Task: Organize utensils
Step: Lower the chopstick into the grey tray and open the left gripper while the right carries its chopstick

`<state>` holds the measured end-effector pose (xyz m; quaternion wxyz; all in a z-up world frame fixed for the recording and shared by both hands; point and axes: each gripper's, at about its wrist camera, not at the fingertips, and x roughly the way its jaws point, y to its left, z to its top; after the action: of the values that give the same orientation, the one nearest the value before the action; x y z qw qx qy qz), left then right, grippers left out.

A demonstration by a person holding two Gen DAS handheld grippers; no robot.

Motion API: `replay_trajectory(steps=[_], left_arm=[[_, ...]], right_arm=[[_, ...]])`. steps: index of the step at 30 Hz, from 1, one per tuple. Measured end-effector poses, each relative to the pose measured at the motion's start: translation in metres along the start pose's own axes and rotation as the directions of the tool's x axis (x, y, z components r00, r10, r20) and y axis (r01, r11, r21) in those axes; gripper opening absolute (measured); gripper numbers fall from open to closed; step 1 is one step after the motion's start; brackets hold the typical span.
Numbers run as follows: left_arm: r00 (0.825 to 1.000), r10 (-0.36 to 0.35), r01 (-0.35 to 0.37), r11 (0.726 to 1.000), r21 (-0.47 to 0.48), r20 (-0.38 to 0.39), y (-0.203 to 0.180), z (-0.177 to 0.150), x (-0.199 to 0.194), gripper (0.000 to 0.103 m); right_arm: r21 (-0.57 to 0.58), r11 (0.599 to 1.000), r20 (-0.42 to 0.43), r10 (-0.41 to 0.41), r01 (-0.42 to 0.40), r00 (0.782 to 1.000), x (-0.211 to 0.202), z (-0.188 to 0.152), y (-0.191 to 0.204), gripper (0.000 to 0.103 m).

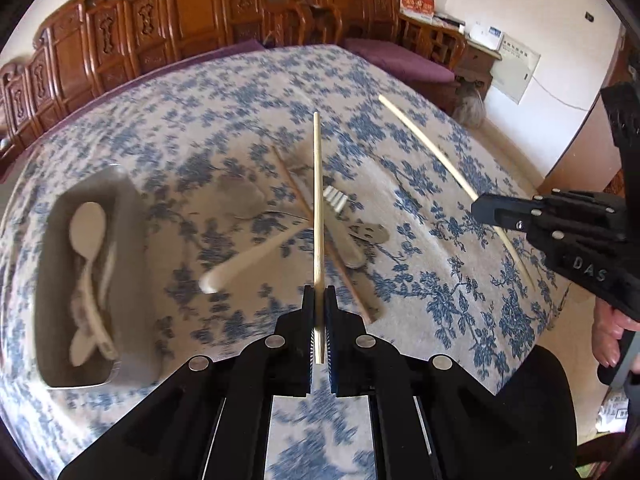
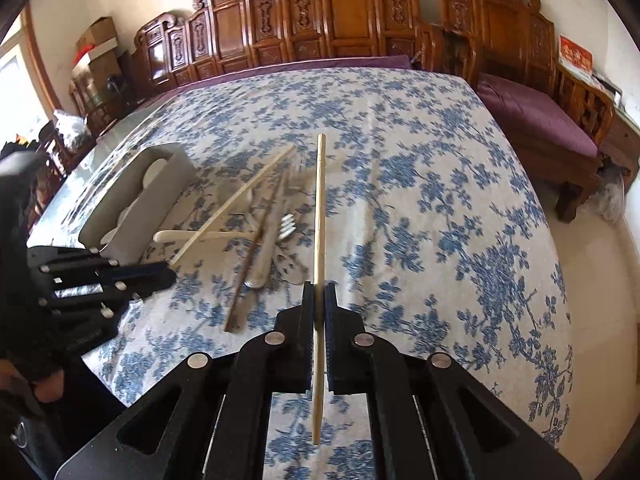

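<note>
Two handheld black grippers are each lifting one chopstick off a table covered in a cream cloth with a blue floral print point(image 1: 460, 292). The left gripper point(image 1: 319, 304) is clamped on a pale, slender bamboo chopstick point(image 1: 317, 200), which stands between its pads and points away from the camera, above the cloth. The right gripper point(image 2: 319, 300) is likewise closed tight on a second pale bamboo chopstick point(image 2: 320, 216), held the same way; from the left camera it slants across the cloth at the right side. The step in hand appears to be gathering the chopstick pair for sorting. Left of the grippers sits a rectangular grey-white utensil tray point(image 1: 132, 248) already holding white ceramic soup spoons point(image 1: 88, 236). Between the tray and the right gripper lies a loose heap: a darker brown wooden chopstick point(image 2: 256, 256), a silver metal fork point(image 1: 336, 200), a white spoon handle point(image 1: 244, 264) and blurred metal pieces I cannot identify. The next move likely calls for carrying both sticks to wherever chopsticks belong, perhaps the tray, and lowering them level so the long ends clear the tray wall before release. Both sticks look thin, straight and light, gripped near one end, so they may pivot.
</note>
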<state>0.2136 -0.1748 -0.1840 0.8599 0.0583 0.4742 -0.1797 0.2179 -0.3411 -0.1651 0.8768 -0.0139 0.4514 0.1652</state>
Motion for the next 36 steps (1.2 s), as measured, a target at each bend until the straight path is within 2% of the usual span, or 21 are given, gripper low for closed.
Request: replay_trajectory(steps=[11,19,27,36], left_arm=[[0.997,0.018,-0.016,0.999,-0.035,0.080,0.056,-0.018,-0.062,0.004],[0.993,0.061,-0.051,0.994,-0.095,0.100,0.110,-0.033,-0.088,0.004],[0.992,0.103,-0.090,0.985,-0.149,0.077,0.156,-0.042,-0.085,0.004],[0.993,0.113,-0.109,0.980,-0.167,0.016,0.184,-0.044,-0.059,0.004]], right_arm=[[-0.042,0.999,0.015,-0.028,0.029,0.999,-0.020,0.011,0.043,0.006],[-0.107,0.994,0.021,0.001,0.001,1.000,-0.015,0.029,0.092,0.006],[-0.143,0.989,0.001,0.038,-0.037,0.999,0.002,0.036,0.133,0.006],[-0.170,0.984,-0.018,0.054,-0.056,0.998,0.014,0.039,0.150,0.006]])
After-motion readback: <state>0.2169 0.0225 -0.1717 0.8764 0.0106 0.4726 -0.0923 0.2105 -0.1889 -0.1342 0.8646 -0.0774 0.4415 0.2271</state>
